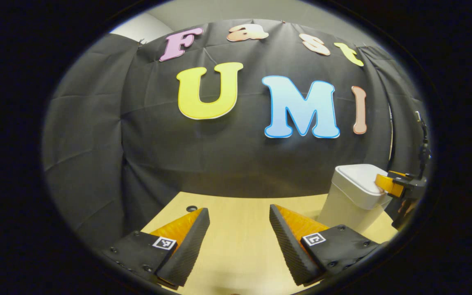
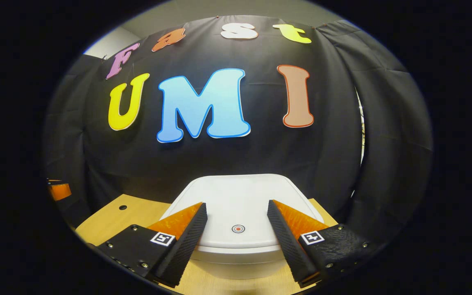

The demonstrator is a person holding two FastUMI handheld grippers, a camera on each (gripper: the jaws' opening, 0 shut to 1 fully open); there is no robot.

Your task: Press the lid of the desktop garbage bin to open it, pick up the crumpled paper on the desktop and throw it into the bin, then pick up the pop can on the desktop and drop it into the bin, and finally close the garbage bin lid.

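Observation:
The white desktop bin (image 1: 352, 200) stands on the wooden table (image 1: 236, 246) at the right of the left gripper view, its lid down. In the right gripper view the lid (image 2: 240, 192) lies just below and ahead, with a small red round mark (image 2: 238, 228) near its front edge. My right gripper (image 2: 236, 203) is open, its fingers spread above the lid on either side of the mark; whether they touch it I cannot tell. One of its fingers (image 1: 384, 183) shows at the lid's right edge. My left gripper (image 1: 239, 209) is open over bare tabletop, left of the bin.
The black cloth wall closes off the back and sides right behind the bin. A small round hole (image 1: 191, 208) sits in the tabletop near its far edge. A part of the left gripper (image 2: 58, 191) shows at the far left.

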